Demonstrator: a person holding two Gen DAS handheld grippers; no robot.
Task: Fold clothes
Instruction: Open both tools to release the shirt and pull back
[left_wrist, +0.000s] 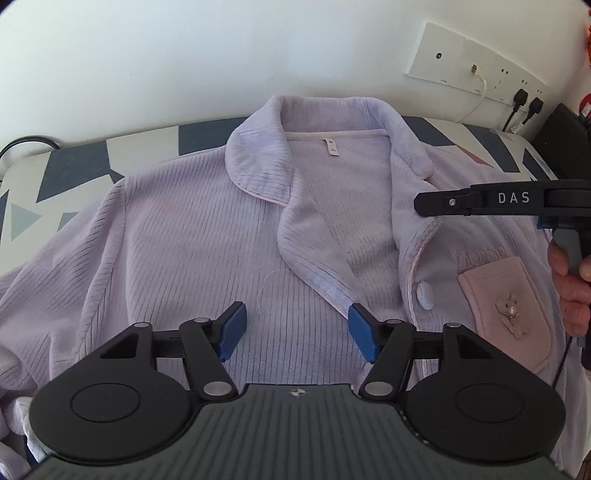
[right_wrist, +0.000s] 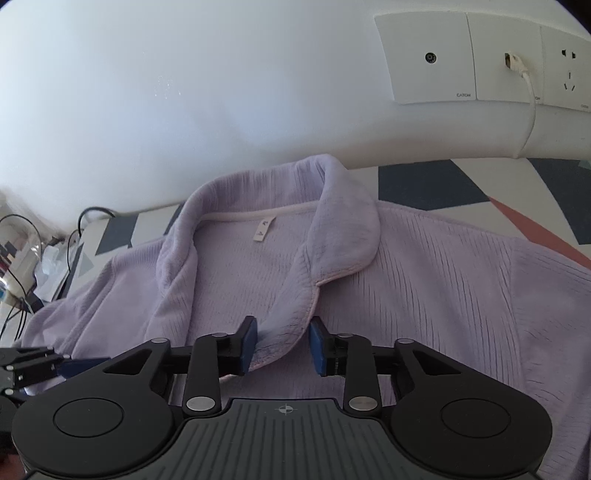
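Now the soft purple pajama top (left_wrist: 177, 236) lies spread out, front up, on the patterned table (left_wrist: 74, 162). Over its middle the left claw (left_wrist: 297, 330) hangs released, pinching nothing. Farther right, the right claw (right_wrist: 282, 345) has the front edge of the top between its pads, not pressed tight.

A: Where is the pajama top (left_wrist: 192, 236)?

B: It lies flat on the bench (left_wrist: 74, 166), with its collar (left_wrist: 258, 147) at the far side, near the wall (left_wrist: 184, 55).

A: What is on the wall?

B: A socket panel (left_wrist: 476, 59), up and to the right of the collar.

A: Where is the pocket (left_wrist: 506, 295)?

B: On the right side of the top, with a button (left_wrist: 424, 294) just left of it.

A: And the tools?

B: The left tool (left_wrist: 297, 328) is over the front of the top, below the collar. The right tool (right_wrist: 282, 345) has the top's front edge (right_wrist: 284, 325) between its fingers.
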